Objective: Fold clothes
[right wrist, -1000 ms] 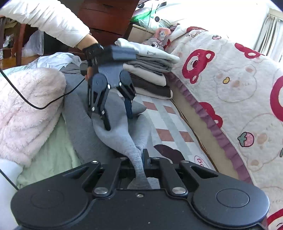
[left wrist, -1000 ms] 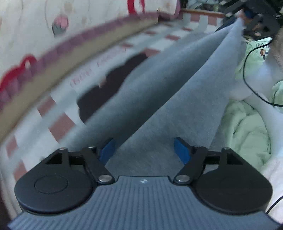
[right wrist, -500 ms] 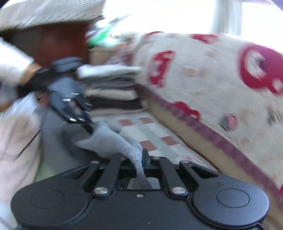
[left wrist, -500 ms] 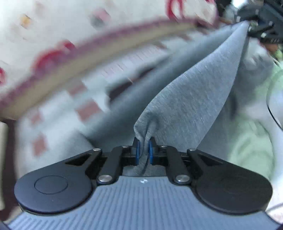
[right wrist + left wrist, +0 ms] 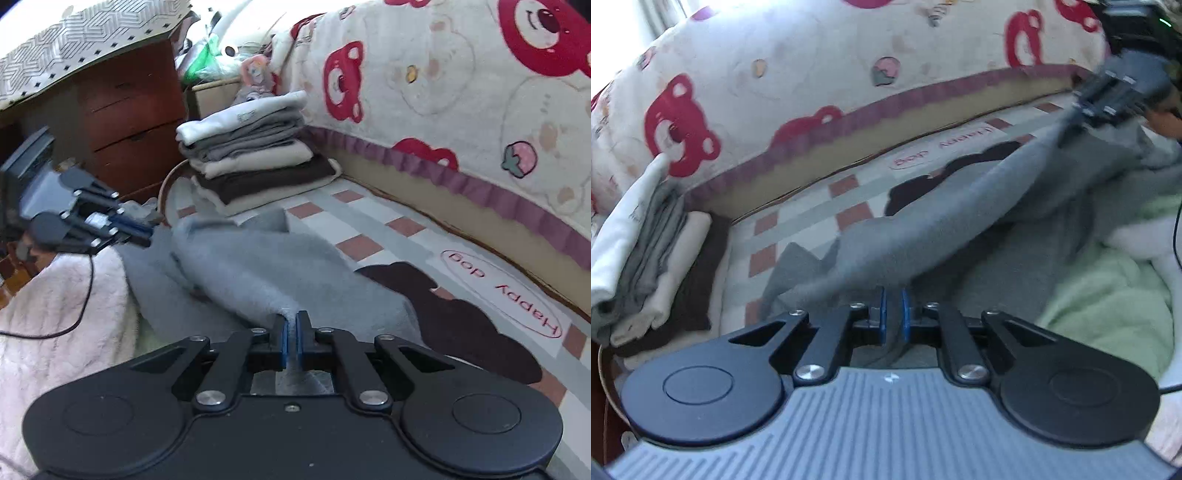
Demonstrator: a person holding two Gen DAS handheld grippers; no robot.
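Each tool, left tool and right tool, pinches the gray cloth tight over the bed. If they pull too hard, the cloth could slip out and bunch up.

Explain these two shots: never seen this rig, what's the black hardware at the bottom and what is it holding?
No robot arm here: a person holds a two-finger claw in each hand, each with a fisheye camera looking along its fingers. The black hardware at the bottom is that claw's own body.

In the left wrist view, the left claw is shut on a grey garment. In the right wrist view, the right claw pinches the other end, so the cloth spans between them above a checked bed cover. Each claw also shows in the other's view. Behind sits a stack of folded clothes, beside a bear-print blanket.
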